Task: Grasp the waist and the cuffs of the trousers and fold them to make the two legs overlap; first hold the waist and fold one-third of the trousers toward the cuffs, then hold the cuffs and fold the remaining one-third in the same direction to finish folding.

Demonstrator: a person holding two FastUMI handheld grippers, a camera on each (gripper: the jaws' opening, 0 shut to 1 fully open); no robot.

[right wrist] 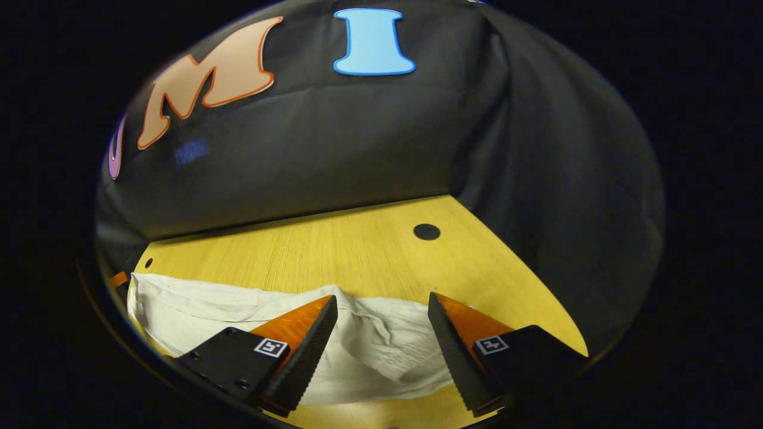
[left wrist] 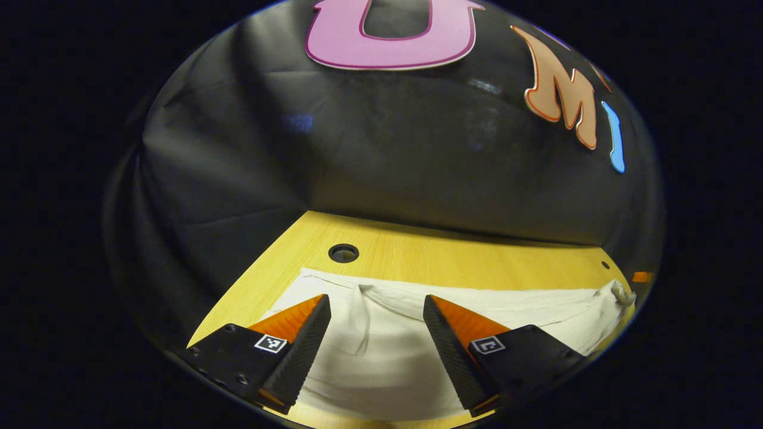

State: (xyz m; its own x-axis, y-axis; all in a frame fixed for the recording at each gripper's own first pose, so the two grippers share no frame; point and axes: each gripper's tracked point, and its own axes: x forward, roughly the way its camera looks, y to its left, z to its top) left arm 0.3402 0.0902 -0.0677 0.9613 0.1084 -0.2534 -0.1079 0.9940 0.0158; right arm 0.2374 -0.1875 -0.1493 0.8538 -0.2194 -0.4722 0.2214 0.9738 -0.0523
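both grippers wide open above trousers

white trousers (left wrist: pixel 381 357) lie flat and wrinkled on the wooden surface (left wrist: pixel 417 253), stretched along its near edge. left gripper (left wrist: pixel 377 307) hangs over the trousers, fingers spread wide, nothing between them, a fold ridge below the gap. right gripper (right wrist: pixel 382 307) likewise spread wide, holding nothing, over the trousers' far edge (right wrist: pixel 357 351). round hole (left wrist: pixel 343 253) in the surface sits just beyond the trousers.
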